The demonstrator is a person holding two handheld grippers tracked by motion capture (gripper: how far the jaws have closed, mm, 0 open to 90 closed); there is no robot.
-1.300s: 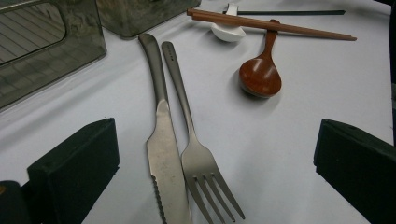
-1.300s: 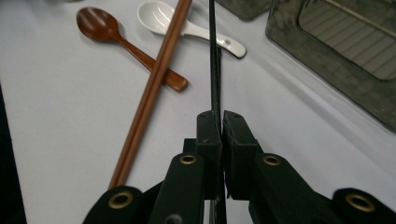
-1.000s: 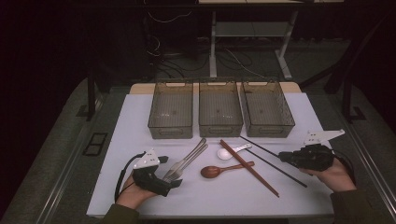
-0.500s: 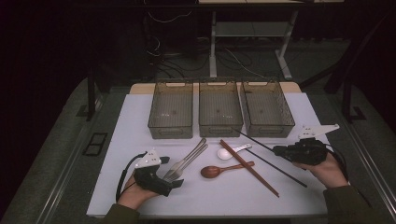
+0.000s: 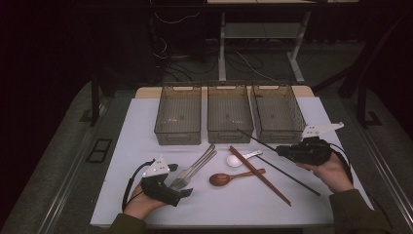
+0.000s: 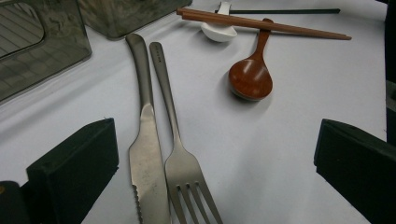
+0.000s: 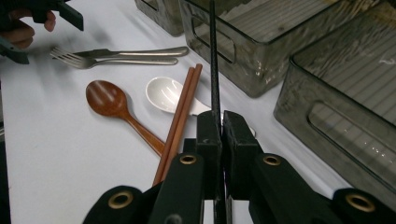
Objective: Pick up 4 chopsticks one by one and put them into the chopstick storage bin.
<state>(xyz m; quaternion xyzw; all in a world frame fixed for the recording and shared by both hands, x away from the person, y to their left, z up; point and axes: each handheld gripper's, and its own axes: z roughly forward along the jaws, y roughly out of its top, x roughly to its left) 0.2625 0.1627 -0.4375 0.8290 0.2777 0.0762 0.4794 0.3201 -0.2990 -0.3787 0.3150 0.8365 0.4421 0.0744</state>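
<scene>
In the high view, a white sheet [image 5: 146,126] covers the grey table [image 5: 63,165] from the bottom edge up to mid-frame. At lower left the left hand [image 5: 141,207] rests on the sheet with the left gripper [image 5: 187,191], which points right toward the tine end of a steel fork [image 6: 180,154] and the blade of a knife [image 6: 145,154]; in the left gripper view its jaws stand wide apart, one on either side of that cutlery, clasping nothing. At lower right the right hand [image 5: 331,171] holds the right gripper [image 5: 281,151] level, pointing left. In the right gripper view its jaws are clamped tight on a black chopstick [image 7: 214,60], which runs straight up the frame toward the trays. A second black chopstick [image 5: 292,176] lies on the sheet below that gripper.

In the middle lie a brown wooden spoon [image 5: 225,178], a white ceramic spoon [image 5: 237,159] and a pair of brown chopsticks [image 5: 260,175] set diagonally, crossing the wooden spoon's handle. Beyond them three clear trays [image 5: 229,117] stand side by side. Behind the table the room is dark, with a desk frame [image 5: 258,44] and cables [image 5: 180,58] on the floor at the top.
</scene>
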